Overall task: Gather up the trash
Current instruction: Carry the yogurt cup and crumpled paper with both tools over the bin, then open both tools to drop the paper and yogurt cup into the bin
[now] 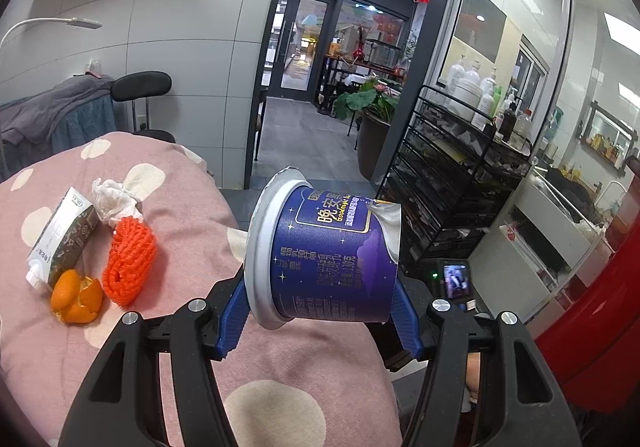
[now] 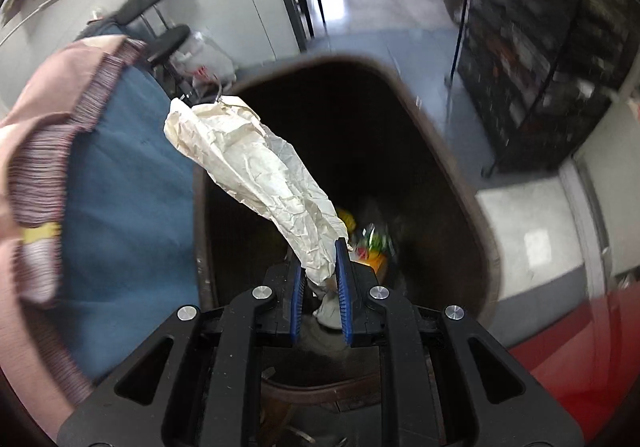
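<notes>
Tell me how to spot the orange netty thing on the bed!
Look at the pink blanket with cream dots. Near its far edge lies a little heap of trash, left of the blue yogurt cup. The foam fruit net is the bright orange ridged mesh, lying between the crumpled tissue and the smooth orange peel.

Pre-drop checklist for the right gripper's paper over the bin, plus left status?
1. Right gripper shut on crumpled paper: ok.
2. Paper over the bin opening: ok; its far end reaches toward the left rim.
3. Bin has room: ok, trash only at the bottom.
4. Left gripper shut on yogurt cup: ok.
5. Cup empty: cannot tell.
6. Bed cleared: not ok; carton, tissue, orange net, peel remain.
</notes>
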{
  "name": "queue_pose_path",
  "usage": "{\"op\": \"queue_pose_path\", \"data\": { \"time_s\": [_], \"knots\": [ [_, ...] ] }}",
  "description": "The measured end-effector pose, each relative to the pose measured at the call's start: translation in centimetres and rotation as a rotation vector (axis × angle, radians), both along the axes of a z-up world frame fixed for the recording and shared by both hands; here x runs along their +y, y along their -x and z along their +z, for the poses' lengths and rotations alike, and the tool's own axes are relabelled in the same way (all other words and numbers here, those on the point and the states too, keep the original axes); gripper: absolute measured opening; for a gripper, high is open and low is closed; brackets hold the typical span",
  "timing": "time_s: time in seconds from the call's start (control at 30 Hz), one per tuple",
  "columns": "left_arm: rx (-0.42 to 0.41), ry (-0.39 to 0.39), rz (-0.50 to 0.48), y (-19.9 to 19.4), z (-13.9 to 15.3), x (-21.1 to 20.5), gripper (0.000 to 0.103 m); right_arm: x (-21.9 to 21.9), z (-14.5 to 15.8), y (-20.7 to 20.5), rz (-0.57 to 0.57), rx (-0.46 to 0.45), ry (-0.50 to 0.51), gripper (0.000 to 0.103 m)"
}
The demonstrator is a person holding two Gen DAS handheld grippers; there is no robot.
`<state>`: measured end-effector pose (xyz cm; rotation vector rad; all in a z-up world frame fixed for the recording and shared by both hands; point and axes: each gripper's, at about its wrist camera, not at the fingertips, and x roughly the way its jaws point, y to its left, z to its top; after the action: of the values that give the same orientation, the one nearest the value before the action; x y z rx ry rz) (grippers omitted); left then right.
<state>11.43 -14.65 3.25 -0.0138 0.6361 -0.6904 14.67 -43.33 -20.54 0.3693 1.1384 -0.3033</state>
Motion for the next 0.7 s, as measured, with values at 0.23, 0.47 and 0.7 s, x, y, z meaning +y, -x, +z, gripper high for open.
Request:
{"op": "queue_pose_path", "data": {
  "time_s": [0.23, 0.47, 0.7],
  "knots": [
    [0.021, -0.011, -0.017, -0.1, -0.5, -1.0, 0.06, 0.3, -1.7, -0.2, 0.004, -0.012, -0.009, 0.072],
    [0.038, -0.039, -0.049, -0.3, -1.1, -2.8, 0.06, 0.9, -0.1, 1.8, -0.023, -0.06, -0.037, 0.073],
    [0.06, -0.076, -0.105, -0.6, -2.0, -6.4, 0.06, 0.7, 2.4, 5.4, -0.046, -0.113, -0.012, 0.073]
  ]
}}
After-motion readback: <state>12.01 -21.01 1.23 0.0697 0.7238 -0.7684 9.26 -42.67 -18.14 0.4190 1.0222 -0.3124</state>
